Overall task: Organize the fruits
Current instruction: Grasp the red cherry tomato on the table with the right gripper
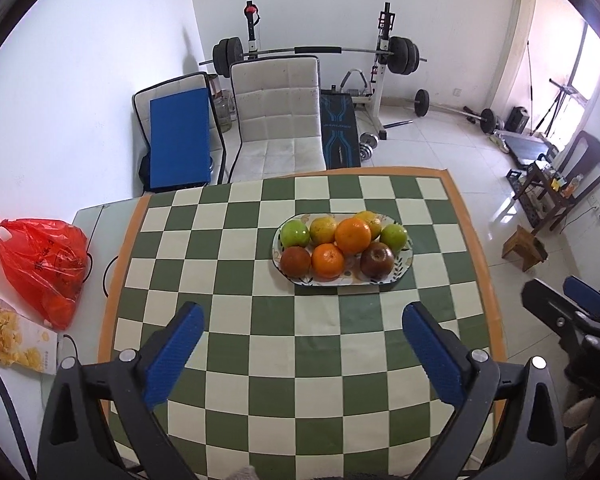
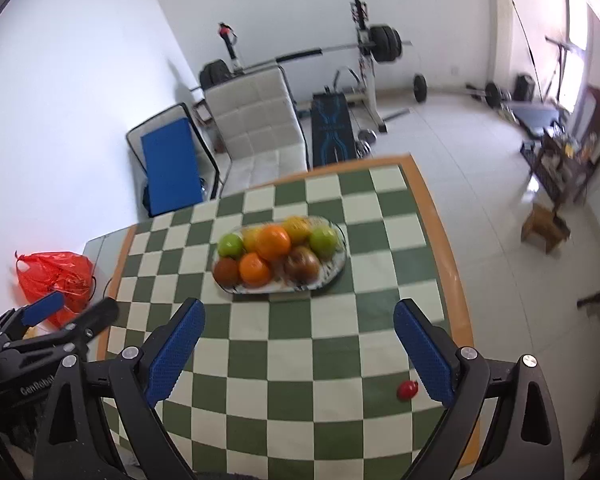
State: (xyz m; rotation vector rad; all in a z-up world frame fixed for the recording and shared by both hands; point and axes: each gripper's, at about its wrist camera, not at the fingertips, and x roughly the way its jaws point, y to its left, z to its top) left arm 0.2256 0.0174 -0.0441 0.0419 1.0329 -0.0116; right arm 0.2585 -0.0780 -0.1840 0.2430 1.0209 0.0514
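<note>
The oval plate (image 1: 405, 261) on the checkered tablecloth (image 1: 228, 264) carries the apples and oranges (image 1: 353, 235). The left gripper (image 1: 303, 330) and right gripper (image 2: 298, 326) hover above the cloth near the plate, jaws spread and empty. One small red fruit (image 2: 407, 390) lies apart near the table edge. Judged status: nearly complete, with only this piece left to place.

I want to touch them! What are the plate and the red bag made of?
The plate looks like glazed ceramic: white and glossy, with painted leaf patterns on the rim. It could be melamine, though. The red bag looks like thin plastic: see-through, crinkled and shiny.
</note>
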